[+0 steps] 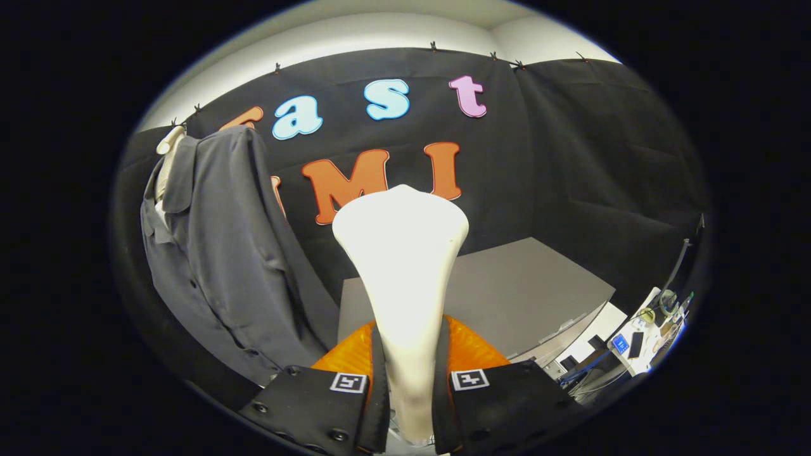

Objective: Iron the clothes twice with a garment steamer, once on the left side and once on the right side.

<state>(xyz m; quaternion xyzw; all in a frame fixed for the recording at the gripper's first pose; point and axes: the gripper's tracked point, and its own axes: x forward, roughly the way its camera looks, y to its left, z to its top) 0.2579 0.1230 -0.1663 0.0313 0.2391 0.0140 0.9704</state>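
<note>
The white garment steamer (402,266) is held upright between the two fingers, its narrow neck clamped on both sides and its broad head flaring above and beyond them. The gripper (408,396) is thus closed on the steamer's neck, with an orange part seen just behind each finger. To the left of the steamer, and apart from it, a dark grey shirt (228,253) is hung on a pale hanger (170,142) against the black booth wall (570,158). Beyond the fingers a grey surface (519,291) is seen. Further right, below the surface edge, small cluttered items (646,335) are too small to be identified
</note>
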